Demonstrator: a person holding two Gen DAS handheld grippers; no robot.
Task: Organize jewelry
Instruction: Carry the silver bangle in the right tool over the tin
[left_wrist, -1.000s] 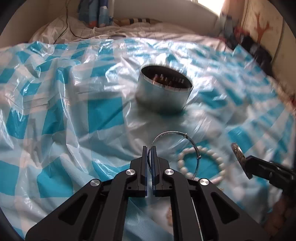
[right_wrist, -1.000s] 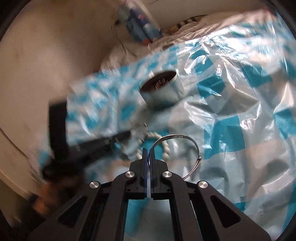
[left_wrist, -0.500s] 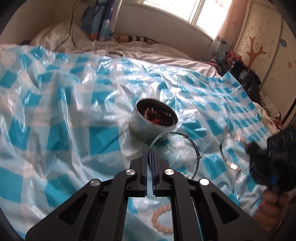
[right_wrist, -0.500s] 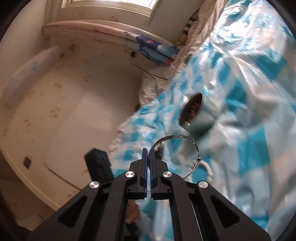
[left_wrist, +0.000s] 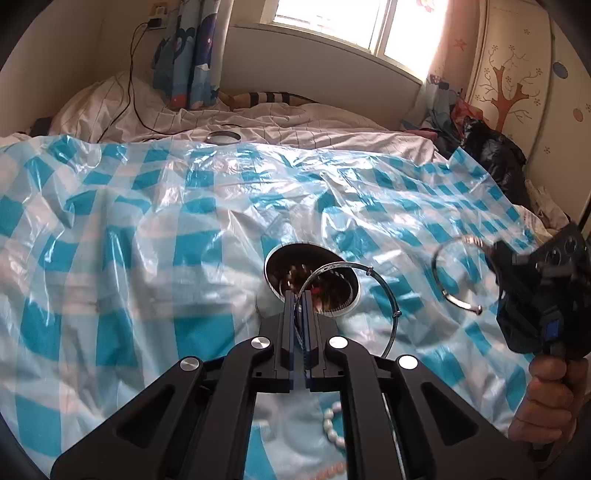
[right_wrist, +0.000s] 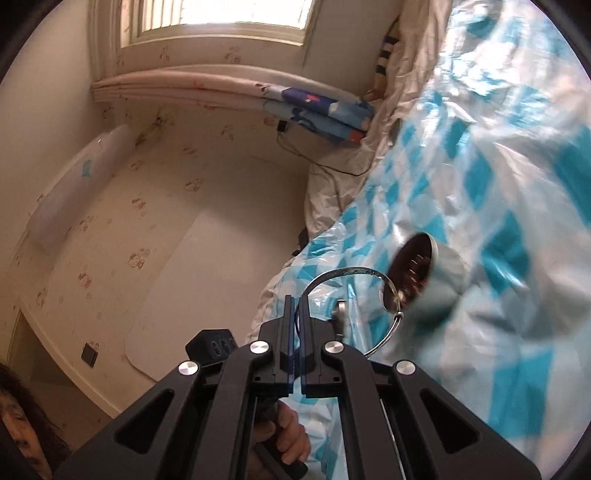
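**Two bangles in the air, one tin to fill**

The left bangle (left_wrist: 373, 295), a thin silver hoop, is pinched at its rim between the closed left tongs (left_wrist: 298, 306) and arcs off to their right, hanging in the air above the bed. Straight ahead of those tongs and just below their tips sits the round metal tin (left_wrist: 312, 282), open, with small reddish and gold pieces already inside. The hoop's upper arc overlaps the tin's mouth in this view, so it looks to be over the opening or very close to it; the fisheye makes the height hard to judge.

The right bangle (right_wrist: 364, 301) is gripped the same way, its rim caught in the shut right tongs (right_wrist: 295, 314), with the tin (right_wrist: 424, 273) ahead and to their right, and motion blur across the plastic there.

To do this step well, I would bring one hoop at a time. Tilt the left tongs so the hoop lies flatter and its free end sits inside the rim, then part the jaws low, so the hoop cannot strike the edge and bounce out onto the slippery checked plastic sheet (left_wrist: 147, 229). Keep the right tongs well aside until the left ones clear.

A pearl bracelet (left_wrist: 334, 424) lies on the sheet beneath the left tongs, not yet stowed.
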